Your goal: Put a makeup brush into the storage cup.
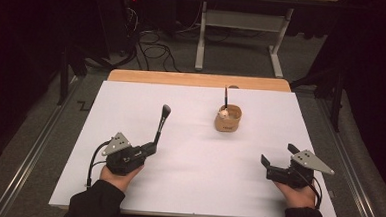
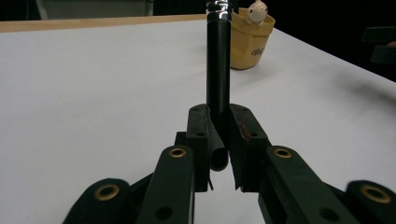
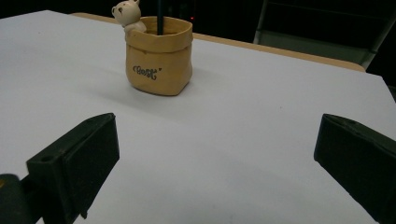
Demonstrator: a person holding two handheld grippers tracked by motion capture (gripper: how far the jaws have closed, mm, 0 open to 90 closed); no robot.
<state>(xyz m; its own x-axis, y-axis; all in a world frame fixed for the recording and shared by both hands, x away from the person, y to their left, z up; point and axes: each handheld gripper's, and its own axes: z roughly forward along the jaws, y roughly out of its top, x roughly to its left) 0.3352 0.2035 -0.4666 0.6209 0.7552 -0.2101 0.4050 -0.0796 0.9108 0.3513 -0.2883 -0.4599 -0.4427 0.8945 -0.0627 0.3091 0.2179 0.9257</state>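
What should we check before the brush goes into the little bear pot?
1. Left gripper shut on the black brush: ok, the jaws clamp its handle end.
2. Brush sits straight in the jaws: ok in the left gripper view.
3. Bear pot upright on the white table: ok.
4. Room in the pot: cannot tell; one dark stick already stands in it.
5. Right gripper out of the way: ok, jaws open, apart from the pot.
6. Path from brush to pot free: ok, bare table between them.
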